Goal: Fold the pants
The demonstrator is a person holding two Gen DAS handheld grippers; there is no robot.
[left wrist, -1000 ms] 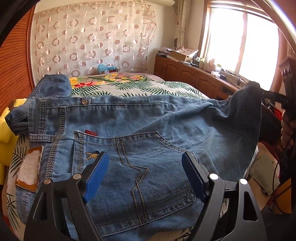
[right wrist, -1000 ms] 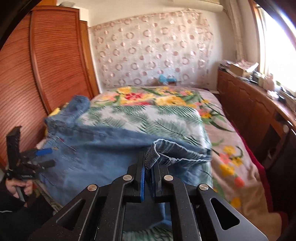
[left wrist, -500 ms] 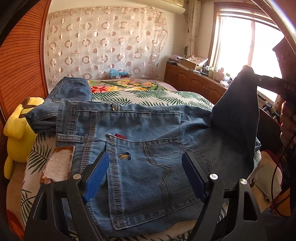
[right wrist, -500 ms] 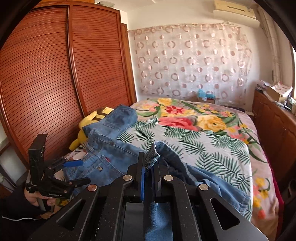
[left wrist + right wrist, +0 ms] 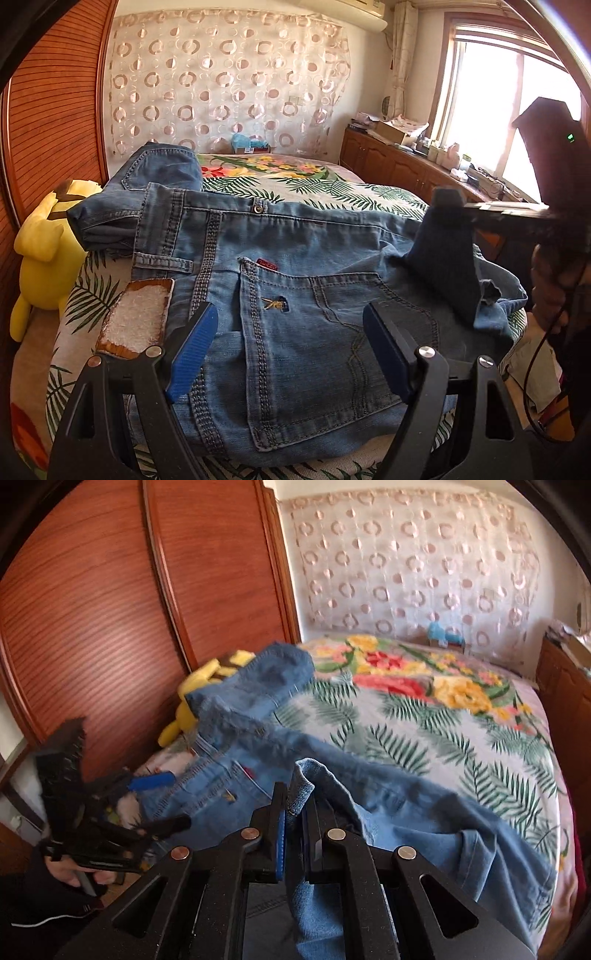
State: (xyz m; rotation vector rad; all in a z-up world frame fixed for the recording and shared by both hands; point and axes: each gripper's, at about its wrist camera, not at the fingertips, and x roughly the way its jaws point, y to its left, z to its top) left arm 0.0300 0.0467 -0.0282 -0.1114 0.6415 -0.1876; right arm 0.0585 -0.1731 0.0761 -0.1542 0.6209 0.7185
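Note:
Blue jeans [image 5: 295, 288] lie across the near end of the bed, back pocket up, waistband to the left. My left gripper [image 5: 284, 347] is open and empty, hovering just above the pocket area. My right gripper [image 5: 295, 805] is shut on a leg end of the jeans [image 5: 303, 782] and holds it lifted over the trousers' right part. In the left wrist view the right gripper [image 5: 448, 201] shows at the right with the raised denim flap [image 5: 443, 266] hanging from it. In the right wrist view the left gripper [image 5: 155, 801] shows at the left.
The bed [image 5: 332, 184] has a palm-leaf and flower cover. A yellow plush toy [image 5: 44, 243] lies at the left edge by the wooden wardrobe [image 5: 110, 590]. A fuzzy patch with a brown rim [image 5: 136, 317] lies beside the jeans. A wooden cabinet [image 5: 399, 166] runs under the window.
My right gripper has carried the leg end leftward and lower over the jeans, toward the waistband. The left gripper has drawn back a little and stays open.

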